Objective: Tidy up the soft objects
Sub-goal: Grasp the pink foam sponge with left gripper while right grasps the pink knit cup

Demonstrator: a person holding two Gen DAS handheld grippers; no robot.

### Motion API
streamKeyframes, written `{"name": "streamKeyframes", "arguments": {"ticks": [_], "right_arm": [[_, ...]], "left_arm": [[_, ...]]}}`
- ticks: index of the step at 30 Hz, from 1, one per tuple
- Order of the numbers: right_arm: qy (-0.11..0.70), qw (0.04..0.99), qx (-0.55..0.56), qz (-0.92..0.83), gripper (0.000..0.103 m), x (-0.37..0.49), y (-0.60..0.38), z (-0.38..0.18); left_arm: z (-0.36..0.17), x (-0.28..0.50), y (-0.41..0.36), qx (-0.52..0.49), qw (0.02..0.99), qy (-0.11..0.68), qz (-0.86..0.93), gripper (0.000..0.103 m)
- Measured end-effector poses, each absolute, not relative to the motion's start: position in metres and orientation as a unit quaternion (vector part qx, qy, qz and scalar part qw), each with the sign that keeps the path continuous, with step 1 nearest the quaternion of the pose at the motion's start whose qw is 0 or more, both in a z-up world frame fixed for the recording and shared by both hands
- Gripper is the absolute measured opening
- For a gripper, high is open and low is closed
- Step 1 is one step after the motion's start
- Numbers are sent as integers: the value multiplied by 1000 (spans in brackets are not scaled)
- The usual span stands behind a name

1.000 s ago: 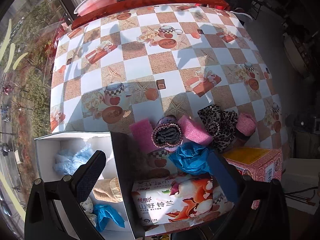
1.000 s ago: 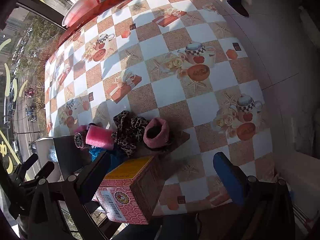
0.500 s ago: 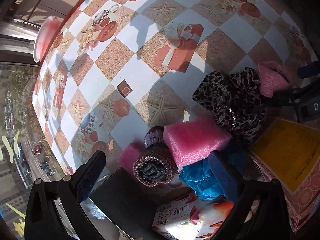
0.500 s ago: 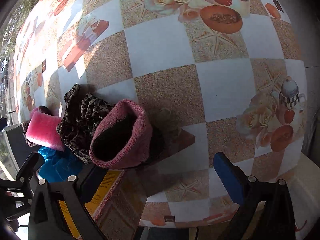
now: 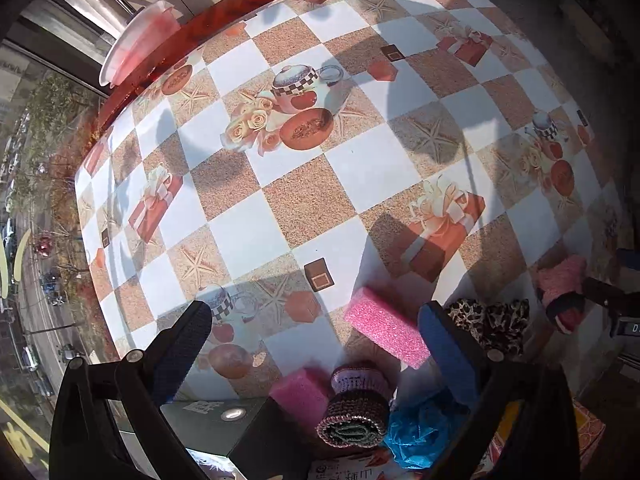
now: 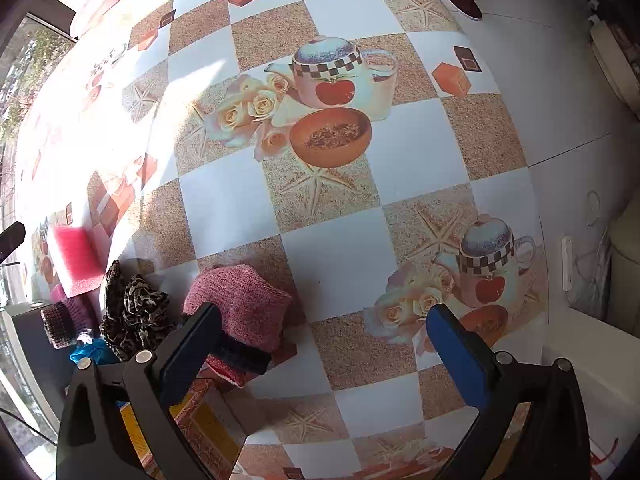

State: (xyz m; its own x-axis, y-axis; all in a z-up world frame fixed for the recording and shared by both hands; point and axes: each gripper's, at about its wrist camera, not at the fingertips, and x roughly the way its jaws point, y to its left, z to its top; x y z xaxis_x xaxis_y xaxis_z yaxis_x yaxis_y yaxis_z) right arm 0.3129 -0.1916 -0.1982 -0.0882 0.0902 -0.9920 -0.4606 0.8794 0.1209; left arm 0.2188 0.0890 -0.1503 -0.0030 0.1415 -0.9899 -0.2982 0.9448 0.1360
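Soft things lie at the near edge of the checkered table (image 5: pixel 312 200): two pink sponges (image 5: pixel 386 326) (image 5: pixel 300 396), a rolled knit sock (image 5: pixel 354 412), a blue crumpled cloth (image 5: pixel 420 432), a leopard scrunchie (image 5: pixel 496 322) and a pink knit cuff (image 5: pixel 560 292). My left gripper (image 5: pixel 316 352) is open just above the sponges and the sock. My right gripper (image 6: pixel 324 344) is open, its left finger beside the pink knit cuff (image 6: pixel 240 304). The scrunchie (image 6: pixel 132 312) and a sponge (image 6: pixel 78 260) lie to the left in the right wrist view.
A dark box lid (image 5: pixel 236 428) sits at the near left edge. A patterned pink-and-yellow carton (image 6: pixel 204 416) stands under my right gripper's left finger. A tissue box (image 5: pixel 352 472) is at the bottom edge. A pink lidded tub (image 5: pixel 138 42) stands by the far rim.
Both grippers have tilted up and forward over the table. The open white box has left the left wrist view. My right gripper has come closer beside the pink knit cuff.
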Motion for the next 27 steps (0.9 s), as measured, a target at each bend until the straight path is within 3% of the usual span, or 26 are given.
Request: {"name": "streamKeyframes", "arguments": {"ticks": [6,14,20,21,22,23,24,25,26,27], "right_arm": [[719,638,-136,239,103,292,-178,-211],[725,622,-170,239,103,288,-163,-237],[712,626,-184,259,103,255,-166,-231],[709,626,-192,261,100,251,-166,-232],[710,623,-196,263,85,249,-166,-233],[710,621,-198,264,76,238,-168,-235],[706,623,-200,270,71,236,-168,-233],[701,624,-201,282,57,232,-167,-230],[697,621,-201,297,47,228,-165,-227],[694,622,-206,300,36,225,-165,-224]], "left_arm": [[-195,215,83,-195,645,717,177,103],[-227,224,66,-207,613,736,198,103],[-253,227,55,-247,568,764,179,91],[-257,225,54,-255,558,769,179,89],[-260,223,53,-265,552,771,177,89],[-257,223,52,-265,558,767,175,86],[-255,224,50,-259,564,765,173,77],[-250,226,48,-248,573,762,172,69],[-245,228,46,-238,583,758,169,48],[-241,230,44,-239,590,753,164,35]]}}
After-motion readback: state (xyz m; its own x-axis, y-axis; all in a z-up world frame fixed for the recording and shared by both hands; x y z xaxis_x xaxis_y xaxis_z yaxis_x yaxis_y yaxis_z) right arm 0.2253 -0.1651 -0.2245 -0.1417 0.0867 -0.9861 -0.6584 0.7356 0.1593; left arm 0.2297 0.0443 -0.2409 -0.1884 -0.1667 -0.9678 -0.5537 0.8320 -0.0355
